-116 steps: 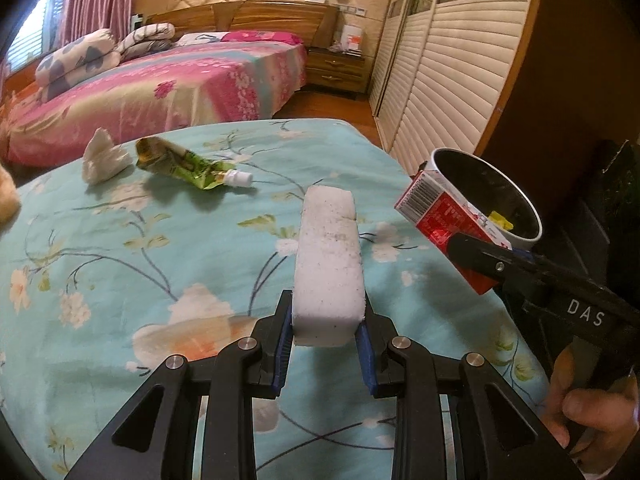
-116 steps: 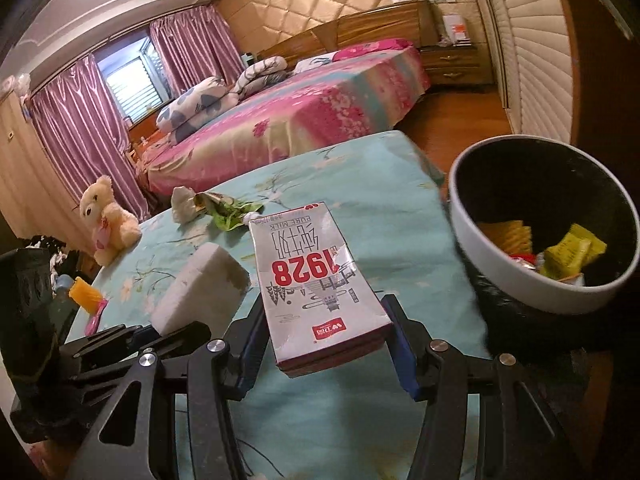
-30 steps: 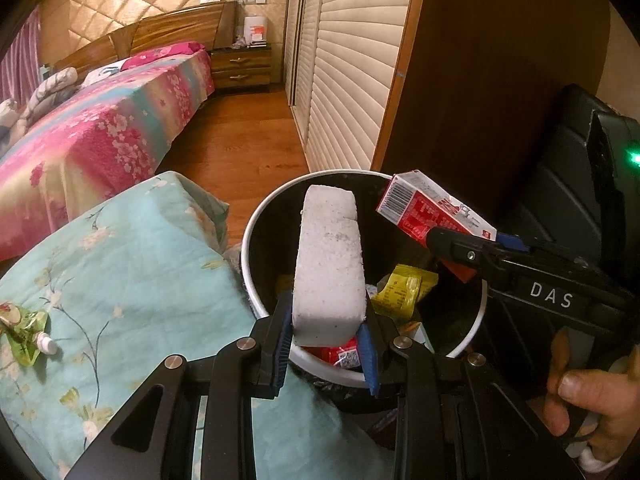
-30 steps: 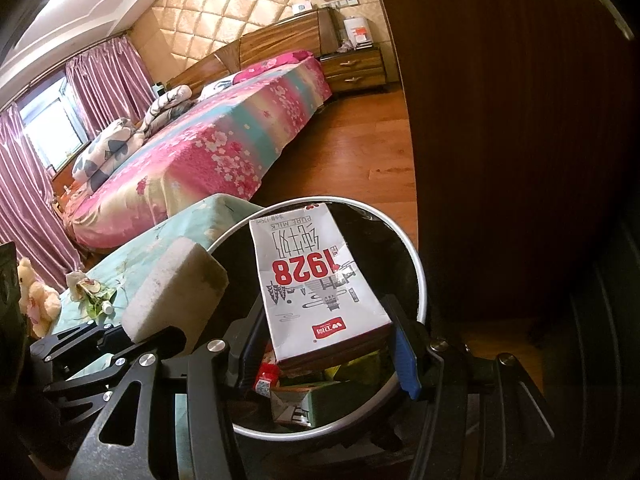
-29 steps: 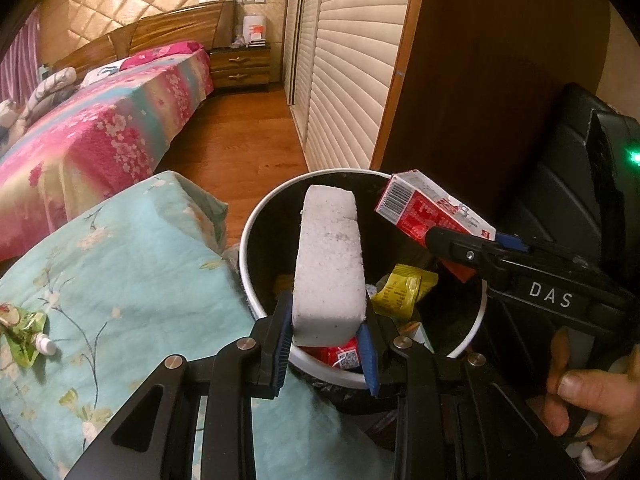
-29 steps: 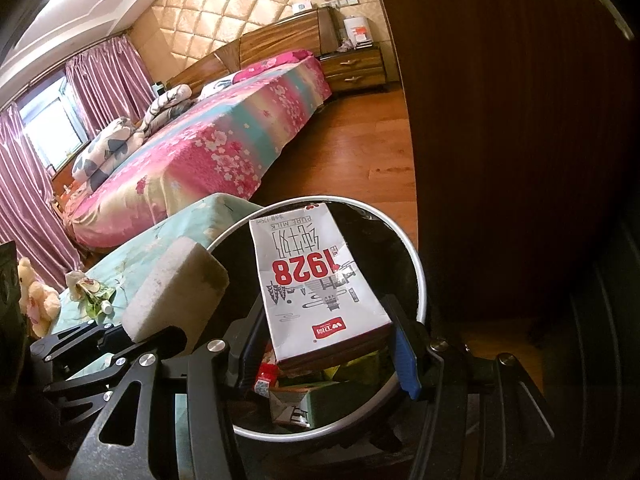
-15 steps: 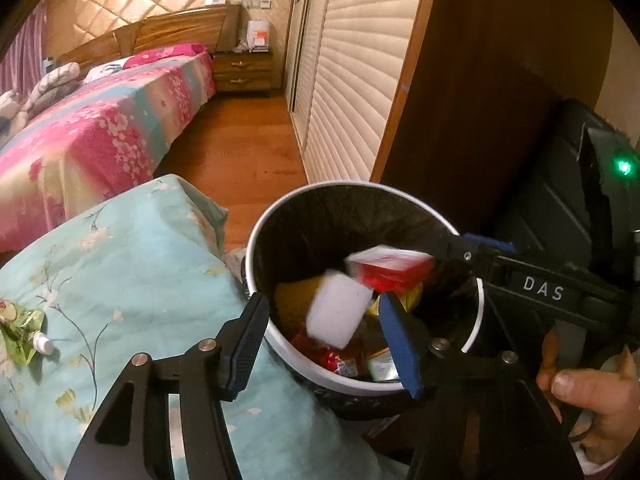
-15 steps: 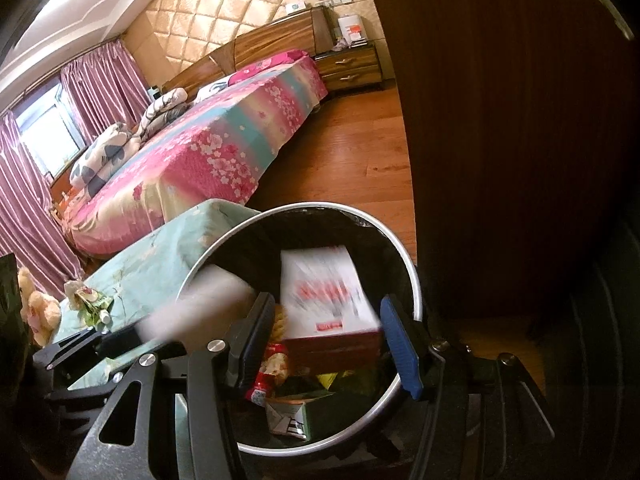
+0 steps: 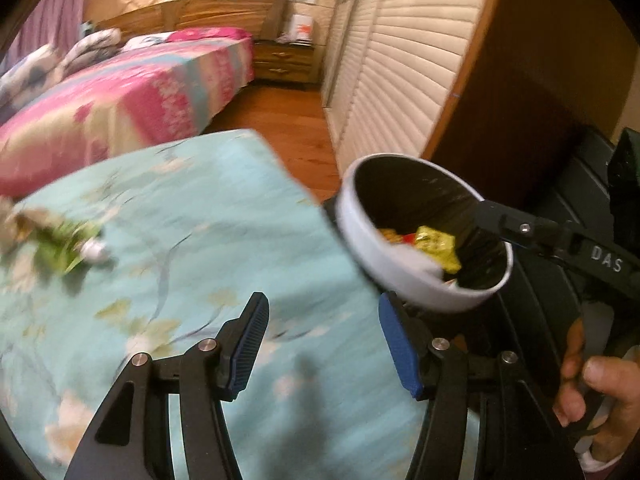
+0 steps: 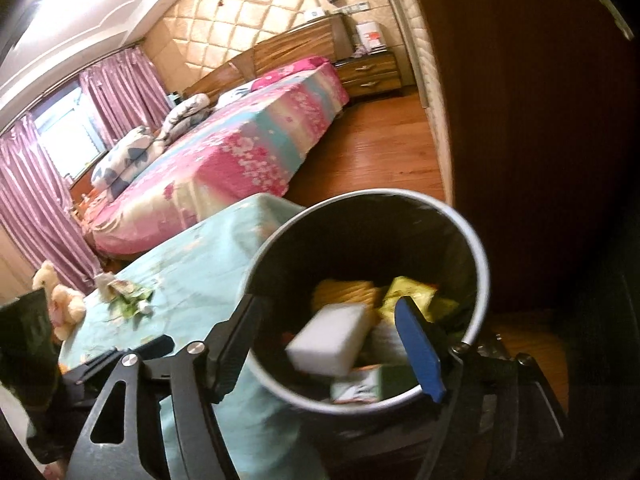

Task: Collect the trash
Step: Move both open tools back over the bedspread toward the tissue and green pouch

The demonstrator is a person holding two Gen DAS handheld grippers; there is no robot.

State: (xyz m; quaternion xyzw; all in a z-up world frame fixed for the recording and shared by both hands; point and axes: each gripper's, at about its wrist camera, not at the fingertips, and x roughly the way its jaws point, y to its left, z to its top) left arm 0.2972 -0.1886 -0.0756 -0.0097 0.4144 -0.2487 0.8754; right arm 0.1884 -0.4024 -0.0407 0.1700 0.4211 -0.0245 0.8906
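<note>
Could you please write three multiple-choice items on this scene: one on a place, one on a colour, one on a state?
1. Where does the white foam block lie?
A. on the floral cloth
B. inside the trash bin
C. between the left gripper's pads

2. What colour are the right gripper's pads?
A. blue
B. red
C. yellow

3. How stands the left gripper?
A. shut on a carton
B. shut on the block
C. open, with nothing between its fingers

Key:
1 B: the block rests among the wrappers in the bin.
2 A: the pad facing the camera is blue.
3 C: only the floral cloth shows through the gap.
</note>
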